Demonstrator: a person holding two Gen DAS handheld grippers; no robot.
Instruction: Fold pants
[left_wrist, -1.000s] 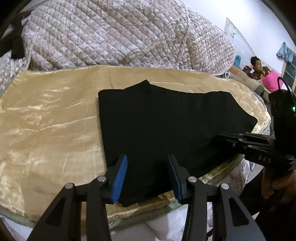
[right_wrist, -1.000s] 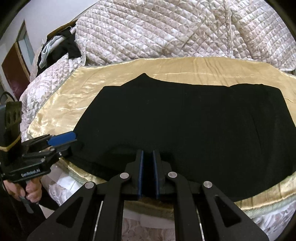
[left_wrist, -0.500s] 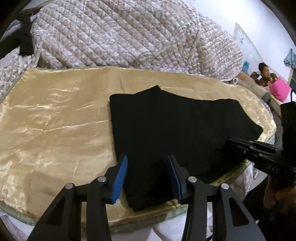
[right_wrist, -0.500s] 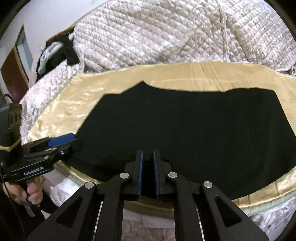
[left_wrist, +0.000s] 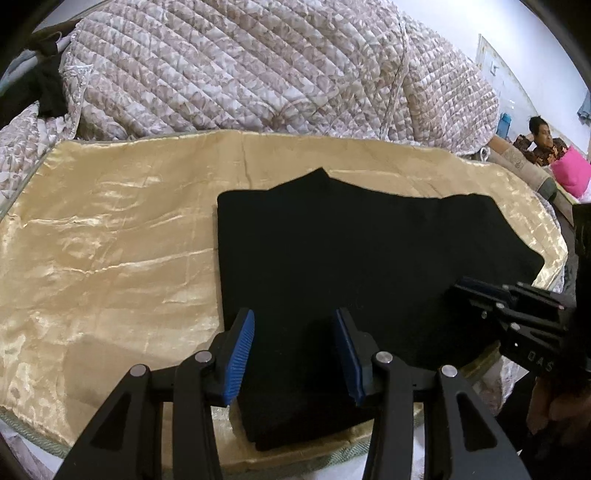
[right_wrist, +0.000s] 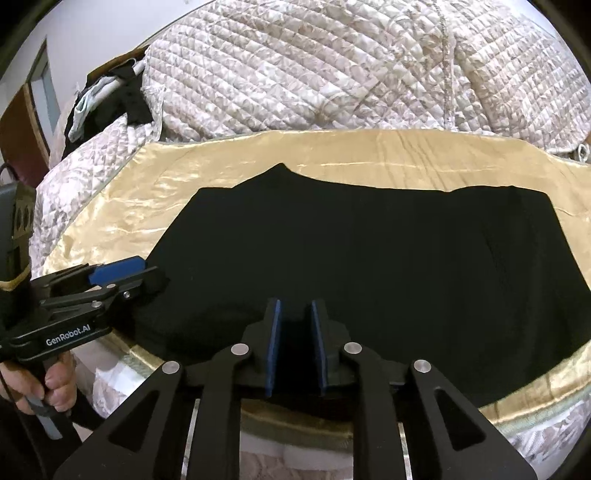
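Note:
Black pants lie folded flat on a gold satin cloth; the right wrist view shows the same pants. My left gripper stands open over their near left corner, with its blue pads clear of the fabric. It also shows at the left edge of the right wrist view as the left gripper. My right gripper hangs over the pants' near edge. Its jaws are opening, with a narrow gap and dark fabric seen between them but not pinched. The right gripper reaches in from the right.
A quilted blanket is heaped behind the gold cloth. Dark clothes hang at the far left. A person sits beside a pink bag at the far right. The bed's front edge runs just under both grippers.
My right gripper's jaws, pressed together before, have parted a little. The left gripper's jaws stay as wide as before. The pants lie where they were.

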